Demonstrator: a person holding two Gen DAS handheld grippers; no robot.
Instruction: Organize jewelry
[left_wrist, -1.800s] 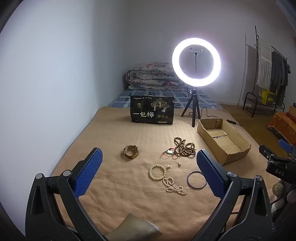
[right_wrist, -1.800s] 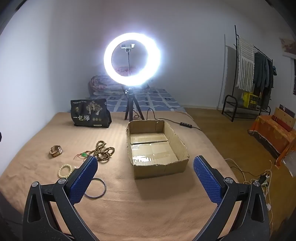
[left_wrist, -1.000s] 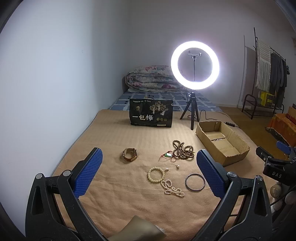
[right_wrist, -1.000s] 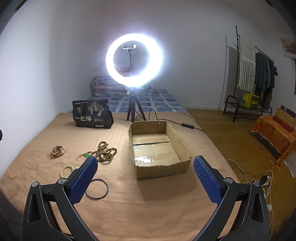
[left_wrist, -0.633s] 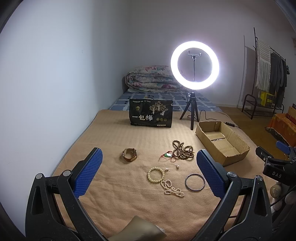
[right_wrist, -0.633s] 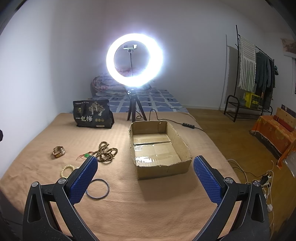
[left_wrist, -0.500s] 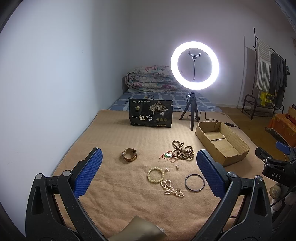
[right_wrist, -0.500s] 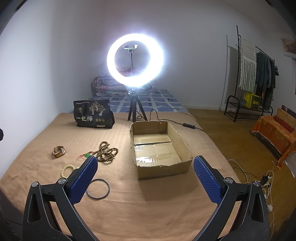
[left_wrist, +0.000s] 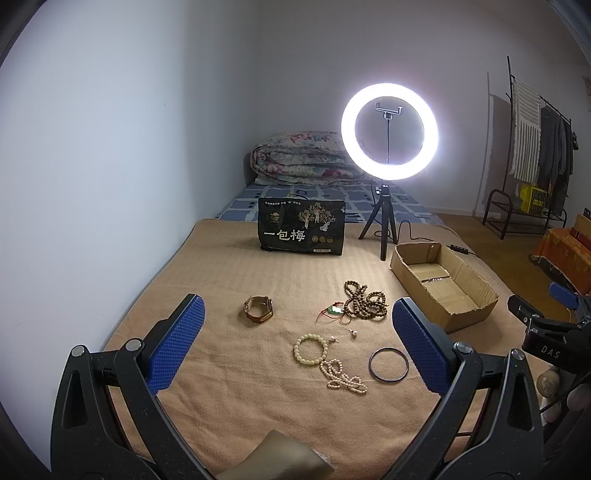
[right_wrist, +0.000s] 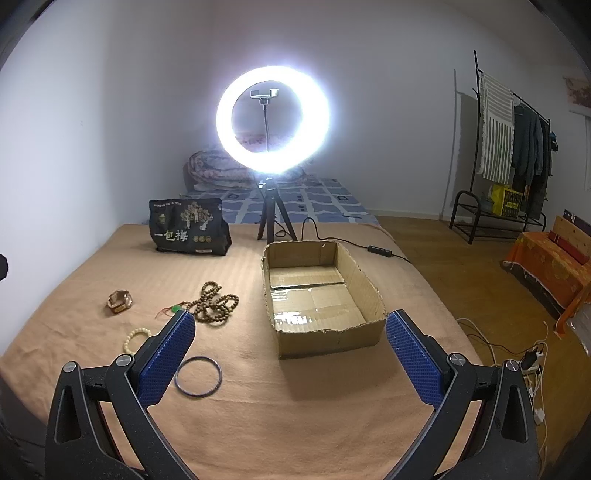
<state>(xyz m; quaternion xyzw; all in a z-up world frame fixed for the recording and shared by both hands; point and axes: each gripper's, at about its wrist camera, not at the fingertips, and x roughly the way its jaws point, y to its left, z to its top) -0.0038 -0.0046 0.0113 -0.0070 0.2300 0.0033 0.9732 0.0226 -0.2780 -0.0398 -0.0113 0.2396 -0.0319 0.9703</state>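
Observation:
Jewelry lies on a tan blanket (left_wrist: 229, 273): a brown watch (left_wrist: 258, 309), a dark wooden bead string (left_wrist: 364, 301) with a green pendant (left_wrist: 334, 311), a cream bead bracelet (left_wrist: 311, 349), a pale bead strand (left_wrist: 341, 376) and a dark bangle (left_wrist: 388, 365). An open cardboard box (right_wrist: 364, 284) stands empty to their right. My left gripper (left_wrist: 295, 345) is open above the near jewelry, holding nothing. My right gripper (right_wrist: 290, 349) is open before the box, with the bangle (right_wrist: 198, 376) by its left finger. The right gripper (left_wrist: 554, 317) also shows in the left wrist view.
A black snack bag (left_wrist: 301, 230) and a lit ring light on a tripod (left_wrist: 388, 127) stand at the blanket's far side, with its cable (right_wrist: 347, 242) trailing right. A folded quilt (left_wrist: 299, 158) lies behind. A clothes rack (right_wrist: 513, 147) and floor cables (right_wrist: 517, 354) are to the right.
Both views have drifted slightly, so the jewelry and box sit a little farther off than 1.8 s ago. Both grippers stay open and nothing on the blanket has moved.

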